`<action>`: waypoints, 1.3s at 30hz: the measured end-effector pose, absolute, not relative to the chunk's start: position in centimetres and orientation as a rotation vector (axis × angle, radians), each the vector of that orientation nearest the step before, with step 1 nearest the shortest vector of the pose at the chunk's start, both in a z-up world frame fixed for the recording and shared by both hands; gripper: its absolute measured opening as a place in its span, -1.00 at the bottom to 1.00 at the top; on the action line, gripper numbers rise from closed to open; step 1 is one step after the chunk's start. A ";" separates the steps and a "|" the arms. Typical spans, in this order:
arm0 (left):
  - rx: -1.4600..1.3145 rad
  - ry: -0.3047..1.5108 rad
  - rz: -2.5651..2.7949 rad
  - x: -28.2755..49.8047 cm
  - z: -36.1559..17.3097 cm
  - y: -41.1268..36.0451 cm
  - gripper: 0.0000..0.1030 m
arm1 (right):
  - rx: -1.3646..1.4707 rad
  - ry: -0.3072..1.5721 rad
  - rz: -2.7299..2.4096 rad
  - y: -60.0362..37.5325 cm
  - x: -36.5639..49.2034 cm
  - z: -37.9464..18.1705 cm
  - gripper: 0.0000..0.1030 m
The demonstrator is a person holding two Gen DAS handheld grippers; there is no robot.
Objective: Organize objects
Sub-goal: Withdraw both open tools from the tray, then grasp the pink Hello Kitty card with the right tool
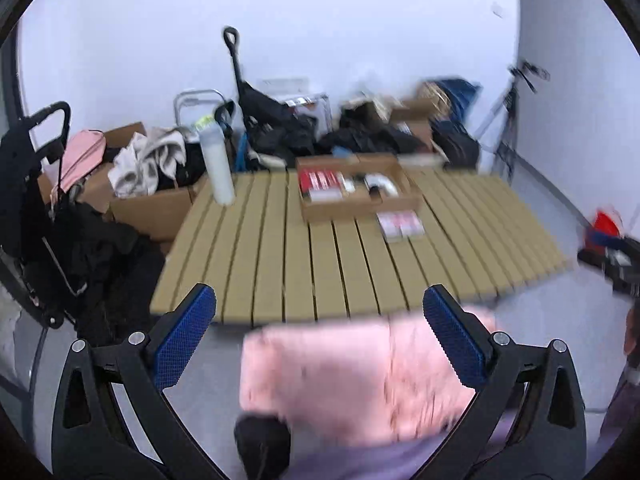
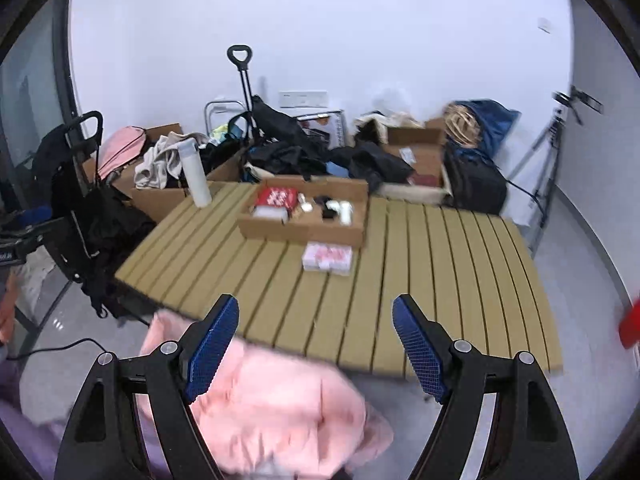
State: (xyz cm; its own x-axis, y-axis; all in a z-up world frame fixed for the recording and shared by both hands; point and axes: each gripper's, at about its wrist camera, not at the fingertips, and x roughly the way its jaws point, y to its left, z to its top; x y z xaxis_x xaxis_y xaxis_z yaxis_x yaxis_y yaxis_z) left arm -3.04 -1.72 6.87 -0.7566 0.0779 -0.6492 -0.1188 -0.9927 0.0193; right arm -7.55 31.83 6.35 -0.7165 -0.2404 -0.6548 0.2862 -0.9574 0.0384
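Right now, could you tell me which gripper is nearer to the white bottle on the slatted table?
Left. The left gripper faces the table's bottle-side end; the right gripper sits farther along from the white bottle. Both hang short of the table's near edge.

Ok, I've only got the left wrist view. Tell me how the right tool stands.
Observer: The right tool is open, with nothing between its blue pads.
Operator: Say what's under it.
Observer: The pink cloth lies below it, passing behind its left finger, just off the near edge of the slatted table. I can't tell if they touch.
Operator: Check the floor on that side.
Observer: A black cable runs across the grey floor, left of the cloth.
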 end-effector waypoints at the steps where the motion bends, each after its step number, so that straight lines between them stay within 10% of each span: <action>1: -1.061 0.138 2.834 -1.6 5.7 -1.5 1.00 | 1.020 0.068 -2.687 32.2 -6.0 5.4 0.61; 16: -1.220 0.013 2.823 -0.8 0.8 -2.1 1.00 | 0.959 -0.125 -2.597 31.9 -2.2 1.5 0.61; 27: -1.245 -0.125 2.631 -19.8 -5.8 3.3 1.00 | 1.118 -0.064 -2.613 30.9 -18.5 -6.3 0.61; 30: -1.202 -0.118 2.526 -26.8 -7.9 6.9 0.99 | 1.149 -0.141 -2.560 31.0 -25.5 -8.8 0.33; 36: -1.282 -0.064 2.408 -39.8 -14.5 13.2 0.58 | 1.283 -0.191 -2.488 29.4 -39.9 -14.7 -0.11; 39: -1.406 -0.076 2.386 -44.1 -18.2 14.4 0.02 | 1.390 -0.167 -2.444 28.0 -45.2 -18.4 -0.26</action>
State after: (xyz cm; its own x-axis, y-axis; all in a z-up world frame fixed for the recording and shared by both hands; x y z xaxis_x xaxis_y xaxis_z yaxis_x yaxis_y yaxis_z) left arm -44.15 14.37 -18.17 -0.4345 0.3394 -0.8343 -0.2856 -0.9304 -0.2298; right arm -45.24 28.00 -18.40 -0.4735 -0.3341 -0.8149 0.2202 -0.9408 0.2578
